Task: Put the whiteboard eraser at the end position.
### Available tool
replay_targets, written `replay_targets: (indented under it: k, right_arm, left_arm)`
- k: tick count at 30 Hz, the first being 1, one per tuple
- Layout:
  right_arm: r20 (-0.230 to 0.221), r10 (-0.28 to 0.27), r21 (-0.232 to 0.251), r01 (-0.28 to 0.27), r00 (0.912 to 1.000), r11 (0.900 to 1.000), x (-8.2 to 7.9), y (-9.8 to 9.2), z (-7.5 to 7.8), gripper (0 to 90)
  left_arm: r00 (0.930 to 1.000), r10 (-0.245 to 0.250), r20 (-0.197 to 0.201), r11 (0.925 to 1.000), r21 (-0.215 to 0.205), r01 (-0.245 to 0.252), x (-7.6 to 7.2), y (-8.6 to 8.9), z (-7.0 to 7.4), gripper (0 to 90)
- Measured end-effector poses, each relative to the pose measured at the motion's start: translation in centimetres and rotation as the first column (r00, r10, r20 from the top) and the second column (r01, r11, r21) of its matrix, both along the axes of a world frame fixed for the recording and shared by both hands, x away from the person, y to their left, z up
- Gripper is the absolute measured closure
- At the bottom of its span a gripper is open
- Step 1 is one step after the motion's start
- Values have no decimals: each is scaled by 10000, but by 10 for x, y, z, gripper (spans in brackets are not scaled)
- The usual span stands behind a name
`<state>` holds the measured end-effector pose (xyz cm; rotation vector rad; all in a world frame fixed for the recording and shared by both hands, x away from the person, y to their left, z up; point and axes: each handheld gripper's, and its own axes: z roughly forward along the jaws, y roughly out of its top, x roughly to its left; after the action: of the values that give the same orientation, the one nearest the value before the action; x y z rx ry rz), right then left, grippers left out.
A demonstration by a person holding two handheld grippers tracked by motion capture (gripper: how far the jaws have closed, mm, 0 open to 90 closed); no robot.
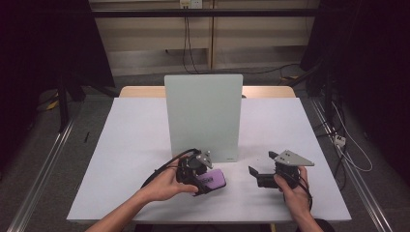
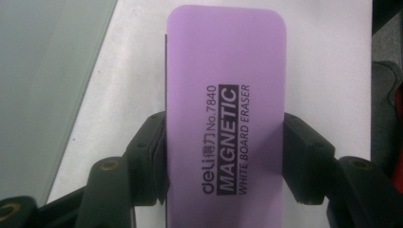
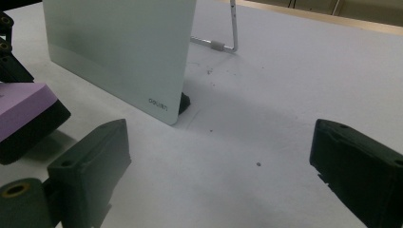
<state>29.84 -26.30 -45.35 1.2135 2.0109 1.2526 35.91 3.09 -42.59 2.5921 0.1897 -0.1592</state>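
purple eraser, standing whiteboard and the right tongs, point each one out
purple eraser [image 2: 225, 71], left gripper view, on its bare top face above the print
standing whiteboard [image 1: 203, 113], high view, middle of its pale panel
right tongs [image 3: 221, 173], right gripper view, midway between its open jaws

Purple whiteboard eraser, clamped and just above the counter

You have the eraser pinched across its width: a lilac rounded slab with a black felt underside and "MAGNETIC WHITE BOARD ERASER" printed lengthwise on top. It sits printed face up, slightly tilted, near the front of the counter, just before the upright board's lower left corner.
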Motion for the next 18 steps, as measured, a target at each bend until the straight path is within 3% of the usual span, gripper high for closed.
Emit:
replay_targets:
  k: [2,3,7,8,15,18]
  right_arm:
    - [-18,16,-3,-16,10000,10000,0,0,0,62]
    - [-14,14,-12,-14,10000,10000,0,0,0,62]
    - [-9,10,-13,-10,10000,10000,0,0,0,62]
    - [-10,10,-7,-10,10000,10000,0,0,0,61]
    - [-15,8,3,-8,10000,10000,0,0,0,61]
    - [-18,3,-3,-3,10000,10000,0,0,0,61]
  left_arm:
    - [10000,28,49,10000,-3,-28,0,0,-1,407]
    - [9999,-78,86,9998,192,76,1,-1,0,408]
    - [10000,90,35,10000,8,-90,-1,-3,-4,408]
    - [9999,98,101,9998,183,-100,0,-3,-4,408]
    - [9999,89,94,9998,191,-91,1,-4,-4,409]
    - [9992,147,358,9994,310,-158,1,-4,-4,409]
